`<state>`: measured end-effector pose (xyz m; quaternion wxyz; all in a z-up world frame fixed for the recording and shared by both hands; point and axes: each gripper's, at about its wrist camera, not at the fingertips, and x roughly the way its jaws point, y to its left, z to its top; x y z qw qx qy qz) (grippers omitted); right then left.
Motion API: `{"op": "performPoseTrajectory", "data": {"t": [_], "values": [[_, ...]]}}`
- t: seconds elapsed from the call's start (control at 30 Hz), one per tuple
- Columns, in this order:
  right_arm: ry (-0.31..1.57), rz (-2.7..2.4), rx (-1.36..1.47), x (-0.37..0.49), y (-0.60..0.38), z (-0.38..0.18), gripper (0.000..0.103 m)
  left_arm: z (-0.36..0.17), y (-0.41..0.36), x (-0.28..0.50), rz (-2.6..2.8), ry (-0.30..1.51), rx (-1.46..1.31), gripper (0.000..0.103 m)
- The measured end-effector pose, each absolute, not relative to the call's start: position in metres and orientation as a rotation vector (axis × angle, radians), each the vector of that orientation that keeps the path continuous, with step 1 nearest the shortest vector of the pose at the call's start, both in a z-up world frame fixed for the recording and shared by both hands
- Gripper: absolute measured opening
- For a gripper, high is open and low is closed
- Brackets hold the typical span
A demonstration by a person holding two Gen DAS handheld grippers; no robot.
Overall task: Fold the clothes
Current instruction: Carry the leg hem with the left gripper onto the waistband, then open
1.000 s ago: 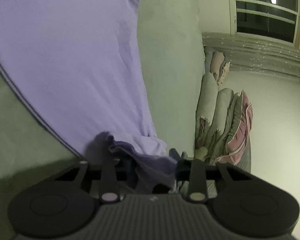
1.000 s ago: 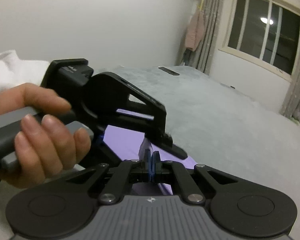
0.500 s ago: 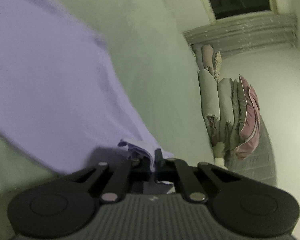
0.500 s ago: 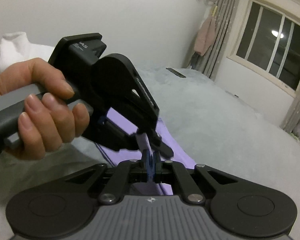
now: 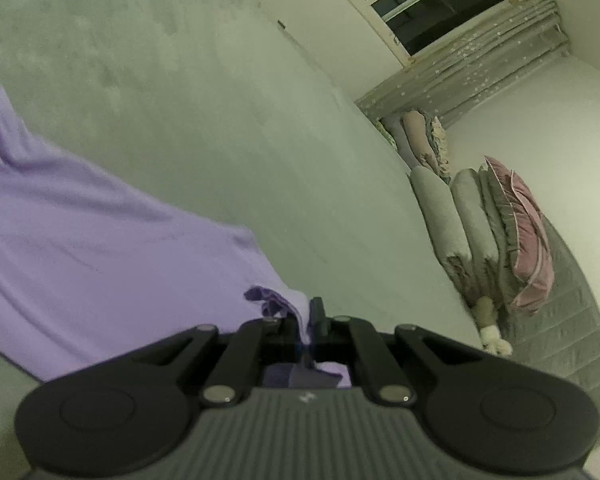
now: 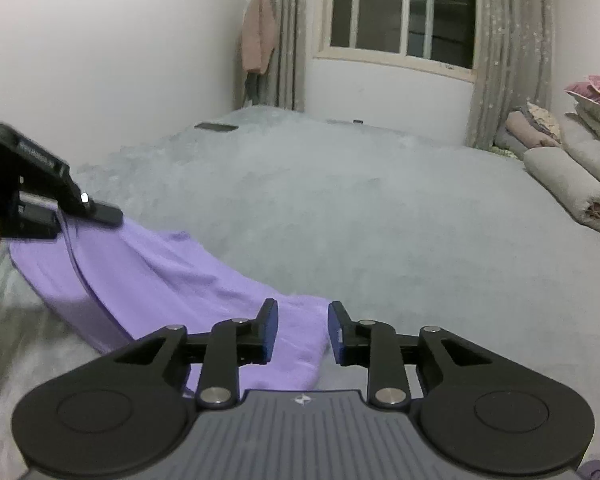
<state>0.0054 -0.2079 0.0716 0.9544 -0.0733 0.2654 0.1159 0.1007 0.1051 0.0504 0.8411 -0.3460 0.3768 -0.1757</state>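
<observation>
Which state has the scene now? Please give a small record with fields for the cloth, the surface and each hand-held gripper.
garment: purple garment, lying partly spread, one end lifted
surface: grey-green bed cover
left hand-held gripper: shut on an edge of the garment, holding it up
right hand-held gripper: open, jaws have just been opening; garment lies under them, pads not pressing it
background: folded bedding stacked at the right, window behind
</observation>
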Motion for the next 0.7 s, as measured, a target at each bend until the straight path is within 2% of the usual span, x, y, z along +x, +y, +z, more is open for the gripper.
{"op": "performPoseTrajectory", "data": {"t": [0.43, 0.7], "values": [[0.602, 0.284, -0.232, -0.009, -0.198, 0.054, 0.03, 0.043, 0.186, 0.108, -0.263, 0.769, -0.568, 0.002], [0.609, 0.299, -0.26, -0.01, -0.191, 0.052, 0.033, 0.036, 0.209, 0.105, -0.249, 0.747, -0.528, 0.003]]}}
